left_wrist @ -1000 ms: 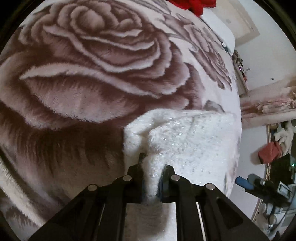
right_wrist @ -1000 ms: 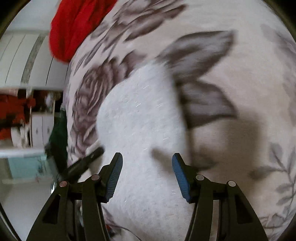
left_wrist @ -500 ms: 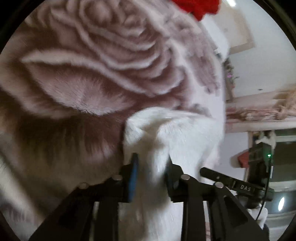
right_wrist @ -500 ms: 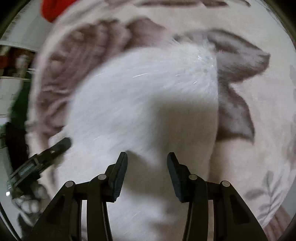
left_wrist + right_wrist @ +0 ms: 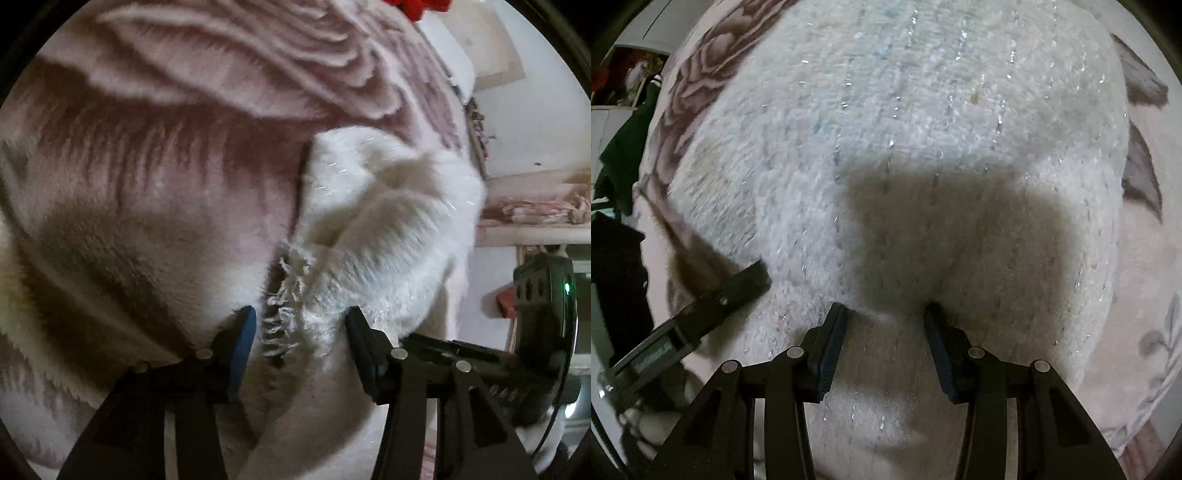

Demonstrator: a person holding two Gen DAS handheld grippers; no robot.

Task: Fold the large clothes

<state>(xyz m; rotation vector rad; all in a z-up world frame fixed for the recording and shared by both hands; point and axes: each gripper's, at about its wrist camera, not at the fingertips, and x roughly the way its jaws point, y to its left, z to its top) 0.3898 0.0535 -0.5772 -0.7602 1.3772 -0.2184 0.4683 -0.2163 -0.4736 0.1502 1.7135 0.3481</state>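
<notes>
Your left gripper (image 5: 301, 343) is opening — the sweater's (image 5: 388, 229) fringed edge lies loose between its jaws. Your right gripper (image 5: 884, 343) sits parted, gripping nothing, directly over the sweater on the bed (image 5: 147, 184), so it's nearer.

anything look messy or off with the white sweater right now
The white sweater is bunched into a lumpy fold at its left edge, and its fringed hem sticks out ragged between the opening jaws of the left gripper. From the right gripper, the rest lies fairly smooth on the rose-patterned blanket.
</notes>
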